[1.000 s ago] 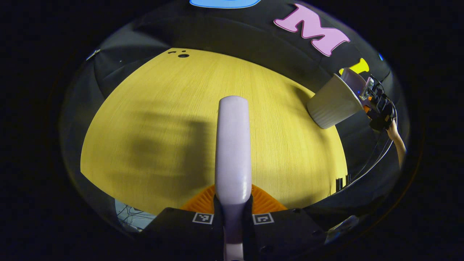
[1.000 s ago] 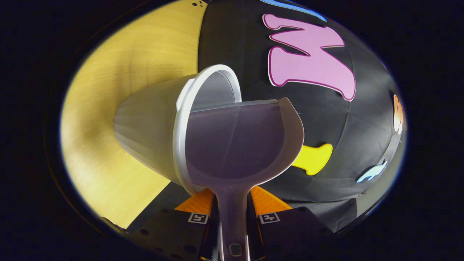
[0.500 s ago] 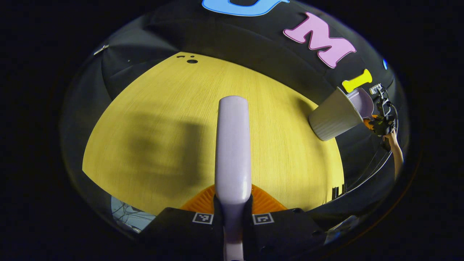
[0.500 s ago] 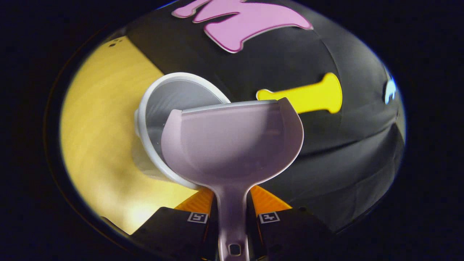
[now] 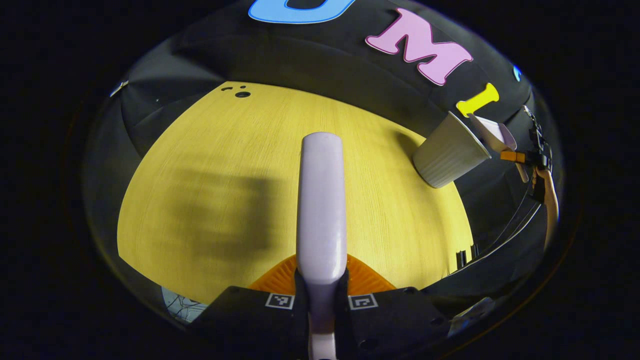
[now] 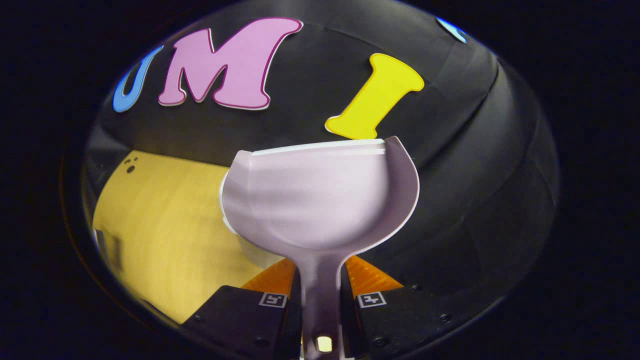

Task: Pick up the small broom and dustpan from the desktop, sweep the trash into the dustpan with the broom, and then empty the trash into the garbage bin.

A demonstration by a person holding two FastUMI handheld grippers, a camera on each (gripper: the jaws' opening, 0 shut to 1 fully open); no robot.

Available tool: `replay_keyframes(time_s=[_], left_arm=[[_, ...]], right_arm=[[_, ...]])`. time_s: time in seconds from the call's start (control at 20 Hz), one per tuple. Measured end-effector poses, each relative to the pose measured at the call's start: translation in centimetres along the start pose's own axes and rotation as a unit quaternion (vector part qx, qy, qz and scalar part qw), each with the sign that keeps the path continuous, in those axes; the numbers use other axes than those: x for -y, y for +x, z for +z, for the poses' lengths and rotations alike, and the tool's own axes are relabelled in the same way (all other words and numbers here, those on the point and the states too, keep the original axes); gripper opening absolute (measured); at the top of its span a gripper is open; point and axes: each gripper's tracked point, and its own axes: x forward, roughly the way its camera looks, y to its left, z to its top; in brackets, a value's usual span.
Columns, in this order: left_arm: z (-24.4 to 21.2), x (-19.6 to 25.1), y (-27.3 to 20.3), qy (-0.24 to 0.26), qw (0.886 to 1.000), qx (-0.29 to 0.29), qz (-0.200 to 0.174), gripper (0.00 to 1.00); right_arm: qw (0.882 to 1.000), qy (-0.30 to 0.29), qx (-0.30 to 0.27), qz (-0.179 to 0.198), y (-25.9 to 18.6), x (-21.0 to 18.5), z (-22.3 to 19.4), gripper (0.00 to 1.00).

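Left gripper view, left to right. The yellow wooden desktop fills the middle, with a broad soft shadow on its left half and small dark holes near its far left corner. The left gripper sits at the bottom centre; its jaws are pressed onto the pale broom handle, which runs straight up from between the fingers over the desktop. The brush end cannot be seen. Farther right, the pale ribbed garbage bin stands at the far right edge of the desktop, against the booth wall. Just right of its rim, the dustpan is tilted beside the bin's mouth, held by the right gripper. A hand and cables lie beyond it.

Right gripper view, left to right. The desktop occupies the lower left, its surface blurred. In the centre, the dustpan faces the camera with its scoop open; no trash can be made out inside. A sliver of the bin shows under the pan's lower left edge. The right gripper at the bottom centre pinches the dustpan's handle between both fingers.
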Motion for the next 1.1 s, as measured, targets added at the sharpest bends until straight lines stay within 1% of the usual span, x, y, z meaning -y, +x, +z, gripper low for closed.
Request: replay_keyframes(time_s=[0.1,0.2,0.25,0.35,0.4,0.45,0.5,0.55,0.6,0.65,0.85,0.9,0.95,1.0,1.1], left_arm=[[0.0,-0.1,0.2,0.006,1.0,-0.001,-0.003,0.25],[0.0,0.0,0.2,0.009,1.0,-0.003,-0.006,0.25],[0.0,0.0,0.2,0.012,1.0,-0.004,-0.008,0.25],[0.1,0.0,0.2,0.023,1.0,-0.002,-0.008,0.25],[0.2,0.0,0.2,0.028,1.0,-0.002,-0.007,0.25],[0.2,-0.1,0.3,0.033,0.999,-0.001,-0.004,0.25],[0.2,-0.2,0.3,0.038,0.999,-0.001,-0.002,0.25],[0.0,-0.4,0.4,0.043,0.999,-0.001,0.0,0.25],[0.0,-0.5,0.5,0.047,0.999,-0.002,0.003,0.25],[-0.1,-0.7,0.8,0.052,0.999,-0.003,0.009,0.25],[-0.8,-1.6,2.9,0.05,0.998,-0.021,0.035,0.25],[-0.8,-1.9,3.5,0.05,0.998,-0.026,0.043,0.25],[-0.8,-2.1,4.3,0.05,0.997,-0.032,0.052,0.25],[-0.8,-2.6,4.9,0.053,0.996,-0.039,0.062,0.25],[-0.9,-3.2,6.3,0.065,0.993,-0.05,0.086,0.25]], right_arm=[[0.999,0.032,0.016,0.029,-2.3,-1.6,1.0,0.36],[0.996,0.058,0.029,0.069,-5.2,-4.8,1.5,0.36],[0.993,0.065,0.034,0.088,-6.2,-6.6,1.7,0.39],[0.989,0.066,0.039,0.125,-8.3,-10.0,1.7,0.39],[0.987,0.061,0.038,0.144,-9.3,-11.9,1.3,0.36],[0.985,0.055,0.036,0.162,-9.9,-13.7,0.7,0.36],[0.982,0.049,0.032,0.179,-10.4,-15.4,0.0,0.36],[0.979,0.044,0.025,0.195,-11.0,-17.4,-1.0,0.39],[0.976,0.04,0.016,0.213,-11.4,-19.2,-2.2,0.36],[0.973,0.033,0.007,0.228,-11.7,-20.9,-3.6,0.36],[0.964,0.017,-0.048,0.26,-10.2,-26.3,-10.2,0.36],[0.962,0.019,-0.066,0.266,-9.5,-27.2,-12.1,0.39],[0.959,0.02,-0.084,0.269,-8.9,-28.1,-14.2,0.33],[0.958,0.019,-0.099,0.267,-8.3,-28.6,-15.9,0.36],[0.957,0.013,-0.127,0.259,-7.2,-28.2,-18.1,0.36]])
